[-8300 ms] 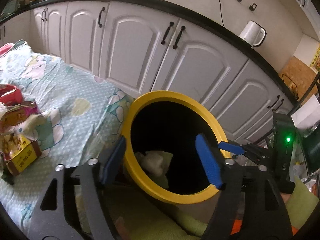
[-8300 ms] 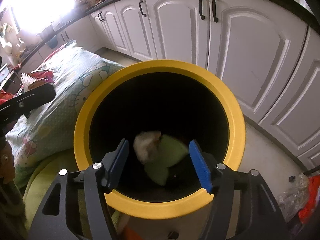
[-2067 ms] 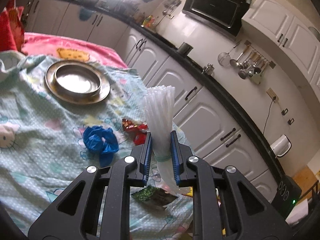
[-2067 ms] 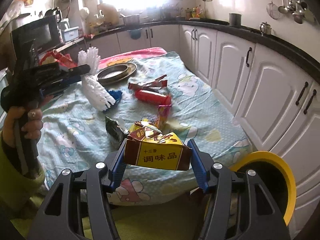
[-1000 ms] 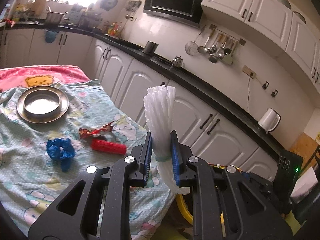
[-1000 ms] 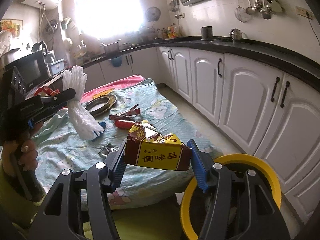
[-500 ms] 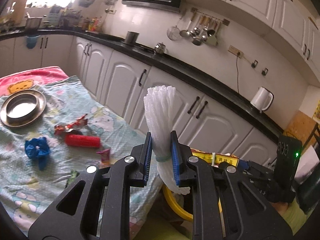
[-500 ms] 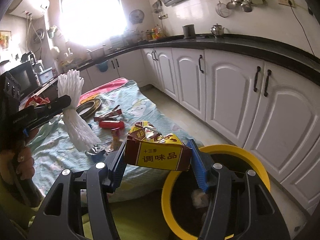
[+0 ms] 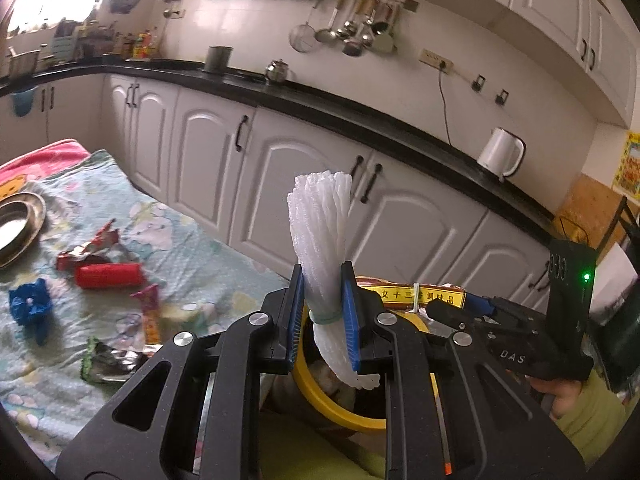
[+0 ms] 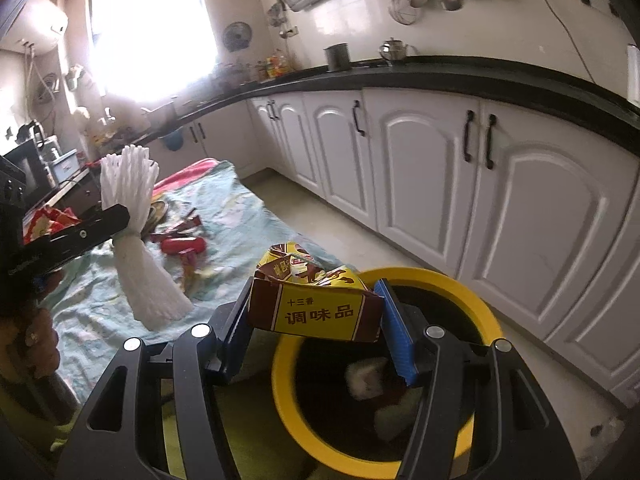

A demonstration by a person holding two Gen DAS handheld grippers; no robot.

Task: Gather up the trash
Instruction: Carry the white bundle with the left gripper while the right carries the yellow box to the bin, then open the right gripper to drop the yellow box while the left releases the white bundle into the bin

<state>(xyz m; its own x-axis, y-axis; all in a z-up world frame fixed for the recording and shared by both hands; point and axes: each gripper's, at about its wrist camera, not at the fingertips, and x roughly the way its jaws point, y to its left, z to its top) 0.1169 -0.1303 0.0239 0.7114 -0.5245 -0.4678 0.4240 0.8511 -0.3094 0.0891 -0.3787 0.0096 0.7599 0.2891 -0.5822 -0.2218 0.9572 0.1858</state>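
My left gripper (image 9: 322, 312) is shut on a white foam net sleeve (image 9: 320, 236), held upright above the near rim of the yellow-rimmed black bin (image 9: 340, 404). My right gripper (image 10: 316, 324) is shut on a torn yellow and brown seasoning box (image 10: 316, 308), held over the left rim of the bin (image 10: 472, 292). Crumpled white trash (image 10: 366, 376) lies inside the bin. The sleeve also shows in the right wrist view (image 10: 136, 240). The box edge shows in the left wrist view (image 9: 416, 294).
On the cartoon-print cloth (image 9: 200, 256) lie a red tube (image 9: 108, 276), a red wrapper (image 9: 88, 246), a blue scrap (image 9: 30, 308), a small sachet (image 9: 148, 308) and a foil wrapper (image 9: 108, 362). A metal plate (image 9: 16, 224) sits at far left. White cabinets (image 10: 520, 208) stand behind the bin.
Both grippers have swung from over the cloth towards the bin, carrying the sleeve and the box. The bin now sits directly beneath them.
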